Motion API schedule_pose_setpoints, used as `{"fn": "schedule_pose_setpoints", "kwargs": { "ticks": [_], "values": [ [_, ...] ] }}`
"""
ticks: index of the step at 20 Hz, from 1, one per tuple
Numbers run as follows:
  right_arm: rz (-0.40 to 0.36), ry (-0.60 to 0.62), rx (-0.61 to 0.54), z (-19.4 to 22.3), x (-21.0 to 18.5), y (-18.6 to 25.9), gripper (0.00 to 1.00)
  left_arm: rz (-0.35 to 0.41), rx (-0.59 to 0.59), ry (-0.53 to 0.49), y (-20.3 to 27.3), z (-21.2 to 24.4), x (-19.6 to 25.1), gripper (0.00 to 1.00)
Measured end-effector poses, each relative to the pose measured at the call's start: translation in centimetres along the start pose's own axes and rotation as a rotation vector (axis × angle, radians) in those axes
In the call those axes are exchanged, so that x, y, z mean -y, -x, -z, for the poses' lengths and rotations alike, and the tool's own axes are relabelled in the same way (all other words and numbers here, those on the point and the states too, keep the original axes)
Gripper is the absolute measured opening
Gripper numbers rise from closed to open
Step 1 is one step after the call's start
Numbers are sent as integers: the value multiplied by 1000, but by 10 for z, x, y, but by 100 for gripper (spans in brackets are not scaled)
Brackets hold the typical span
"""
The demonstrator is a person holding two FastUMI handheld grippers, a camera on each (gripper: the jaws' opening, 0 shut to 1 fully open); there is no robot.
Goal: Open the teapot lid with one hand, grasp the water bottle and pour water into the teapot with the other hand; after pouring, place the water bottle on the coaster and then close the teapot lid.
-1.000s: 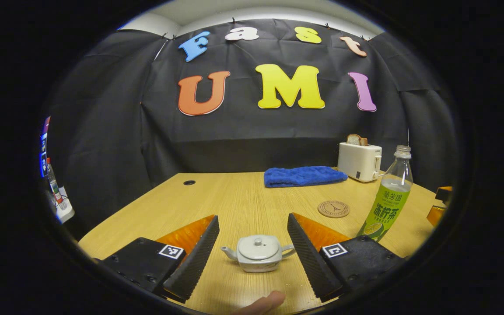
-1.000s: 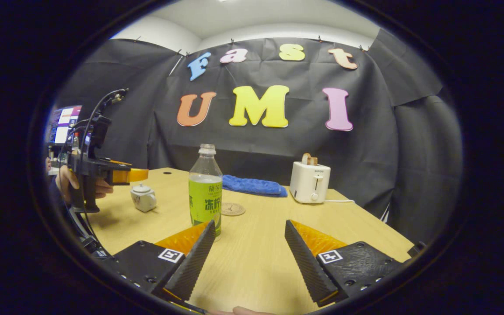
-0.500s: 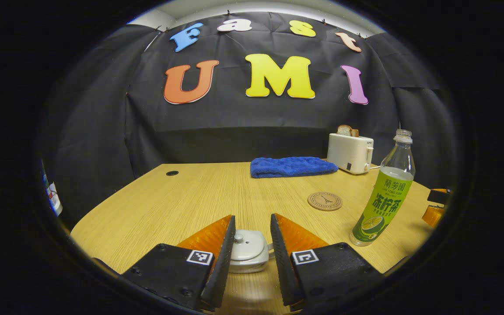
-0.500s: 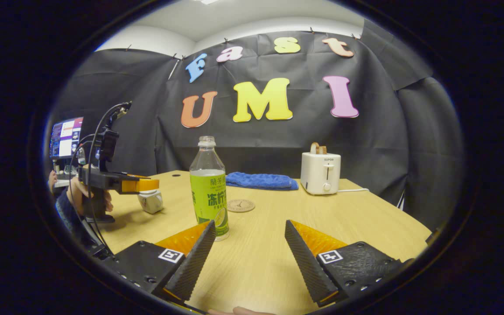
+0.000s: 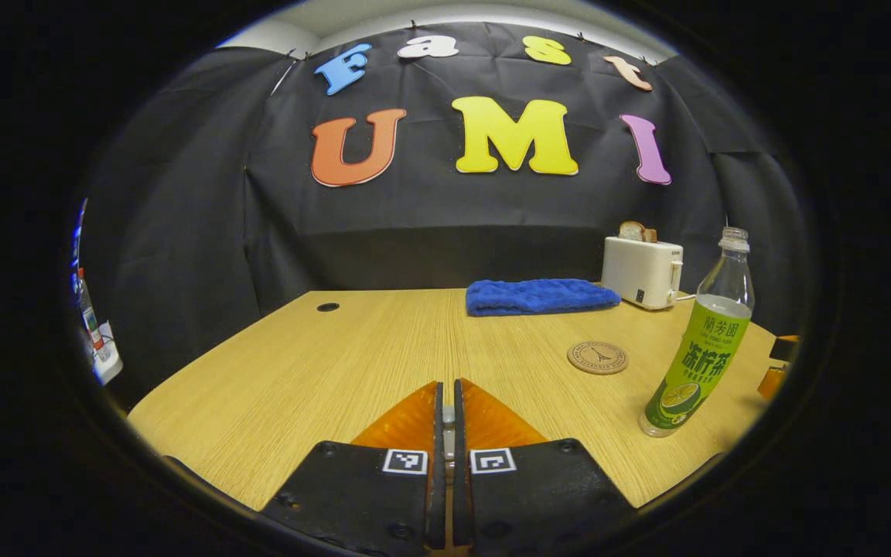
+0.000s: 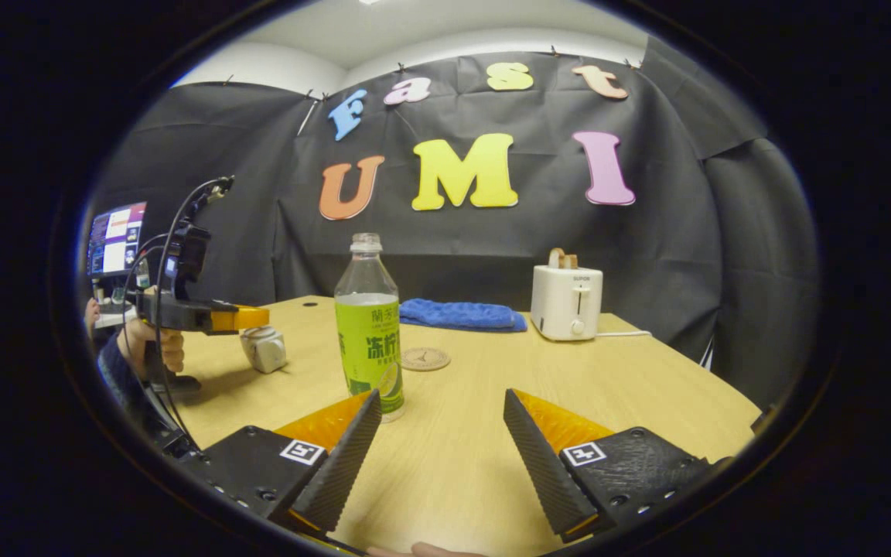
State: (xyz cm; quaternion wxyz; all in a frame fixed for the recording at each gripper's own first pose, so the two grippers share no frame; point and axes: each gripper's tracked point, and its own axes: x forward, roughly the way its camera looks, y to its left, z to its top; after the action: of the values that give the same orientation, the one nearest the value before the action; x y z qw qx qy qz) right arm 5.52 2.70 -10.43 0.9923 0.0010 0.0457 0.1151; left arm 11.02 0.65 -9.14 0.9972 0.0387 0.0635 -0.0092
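Observation:
My left gripper (image 5: 448, 384) is shut, with a pale sliver of the teapot lid's knob (image 5: 448, 418) pinched between its fingers; the pot itself is hidden beneath them. The right gripper view shows this gripper (image 6: 260, 317) held level just over the small white teapot (image 6: 264, 350). Whether the lid has come off I cannot tell. A green-labelled water bottle (image 5: 697, 348) (image 6: 369, 340), uncapped, stands upright to the right of the teapot. My right gripper (image 6: 442, 396) is open, the bottle just beyond its left finger. A round cork coaster (image 5: 598, 357) (image 6: 425, 358) lies behind the bottle.
A blue towel (image 5: 538, 296) (image 6: 461, 315) and a white toaster (image 5: 641, 271) (image 6: 566, 302) holding bread sit at the table's far edge. A person's hand (image 6: 151, 348) grips the left gripper's handle, a lit screen (image 6: 115, 236) behind it. A cable hole (image 5: 328, 307) marks the wooden table (image 5: 298, 371).
My left gripper has come down over the teapot and gone from wide open to shut on the lid's knob. The right gripper has stayed open near the bottle.

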Motion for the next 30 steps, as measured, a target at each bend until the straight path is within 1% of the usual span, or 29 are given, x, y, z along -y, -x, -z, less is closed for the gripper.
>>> {"fn": "schedule_pose_setpoints", "kwargs": {
  "ticks": [3, 5, 6, 7, 9, 12, 16, 18, 21, 22, 25, 27, 28, 30],
  "values": [
    [-21, 2, 3, -5, -14, 2, 95, -5, 31, -8, 7, -14, 2, 4],
    [-33, 9, 7, -8, -23, 1, 95, 18, 56, 5, 14, -27, 7, 3],
    [-38, 9, 9, -10, -27, 0, 99, 25, 70, 8, 19, -34, 10, 3],
    [-43, 8, 10, -12, -31, -3, 96, 29, 84, 1, 25, -40, 12, 3],
    [-48, -1, 16, -16, -38, -6, 96, 27, 113, -16, 36, -51, 13, 3],
    [-44, -9, 19, -21, -48, -14, 95, 41, 125, -31, 51, -59, 18, 3],
    [-55, -10, 17, -25, -65, -26, 95, 59, 115, 5, 67, -61, 18, 3],
    [-49, -13, 5, -23, -71, -37, 95, 65, 111, 26, 73, -63, 13, 3],
    [-31, -33, -18, -18, -76, -55, 96, 63, 124, 23, 84, -70, 4, 3],
    [-22, -40, -22, -17, -77, -60, 98, 64, 132, 23, 87, -74, 3, 3],
    [3, -60, -39, -15, -79, -79, 98, 92, 137, 27, 93, -78, 3, 3],
    [14, -73, -41, -17, -79, -86, 93, 92, 133, 28, 96, -79, -2, 3],
    [27, -79, -41, -18, -77, -89, 96, 91, 133, 31, 98, -80, -4, 3],
    [30, -81, -45, -17, -81, -93, 96, 93, 131, 47, 100, -82, -10, 3]
  ]
}}
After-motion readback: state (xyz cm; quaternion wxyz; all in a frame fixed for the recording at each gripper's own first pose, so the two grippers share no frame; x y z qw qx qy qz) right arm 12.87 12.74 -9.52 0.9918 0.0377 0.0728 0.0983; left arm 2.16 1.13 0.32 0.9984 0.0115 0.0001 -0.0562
